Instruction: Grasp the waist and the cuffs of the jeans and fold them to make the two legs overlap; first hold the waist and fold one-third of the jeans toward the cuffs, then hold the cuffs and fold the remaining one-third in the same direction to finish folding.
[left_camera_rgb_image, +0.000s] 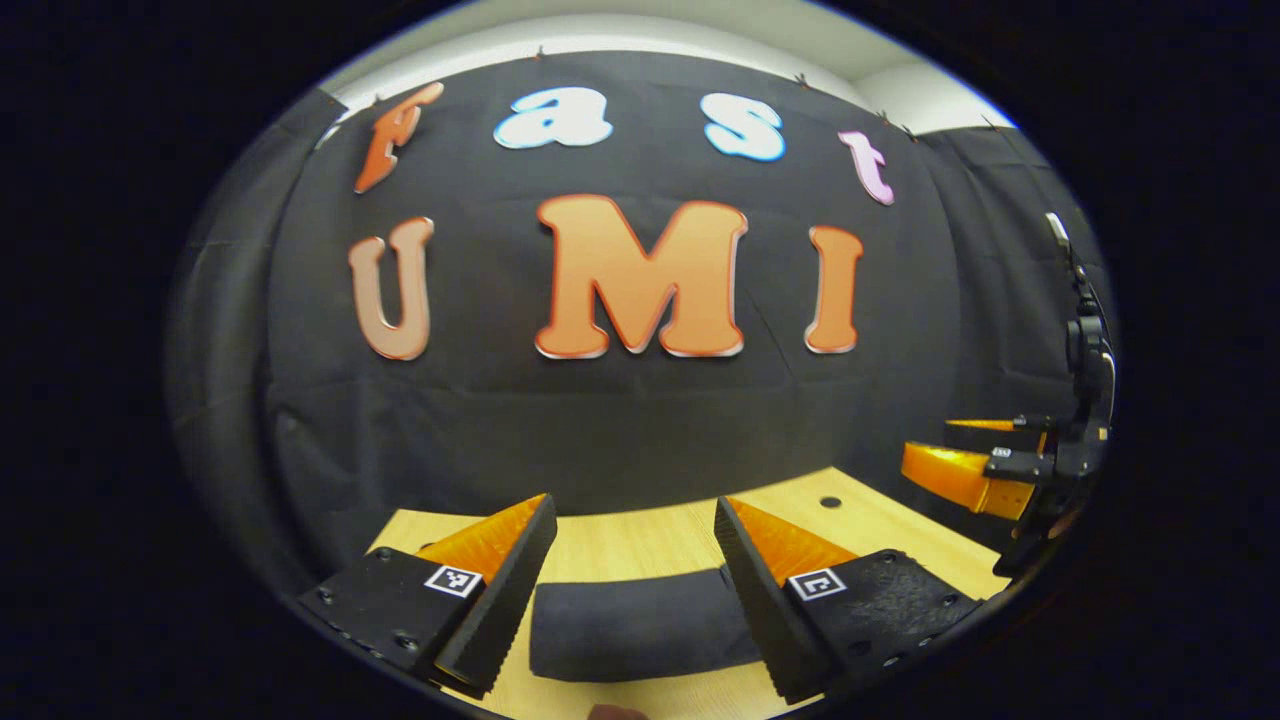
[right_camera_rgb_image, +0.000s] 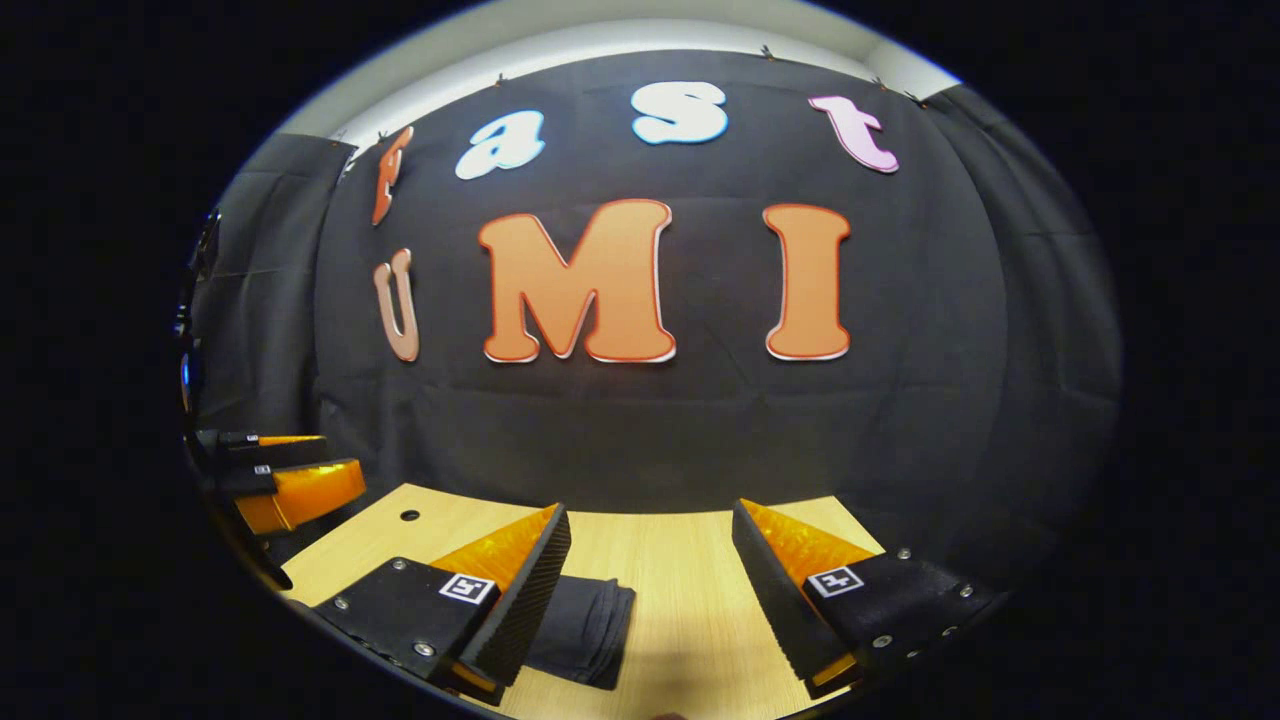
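Dark denim: jeans (left_camera_rgb_image: 640, 625), one compact folded bundle lying flat on the counter (left_camera_rgb_image: 640, 540), pale wood-grain laminate. Judged folded through, or very nearly.

Left tool (left_camera_rgb_image: 635, 590): fingers spread wide, nothing between them, held above the bundle, which lies in the gap as seen in the left gripper view.

Right tool (right_camera_rgb_image: 650, 600): fingers likewise spread and empty; in the right gripper view the bundle's layered end (right_camera_rgb_image: 585, 630) sits just beside its left finger, bare counter under the rest of the gap.

Risks, as judged: a finger tip catching the top layer on a low pass would drag the fold open; a nudge from the side would skew the stacked edges.

Edges and room: counter's far edge meets the black cloth wall close behind the bundle. A small round hole (left_camera_rgb_image: 830, 502) lies near that edge. Open laminate lies to the right of the bundle; the two tools are well apart.
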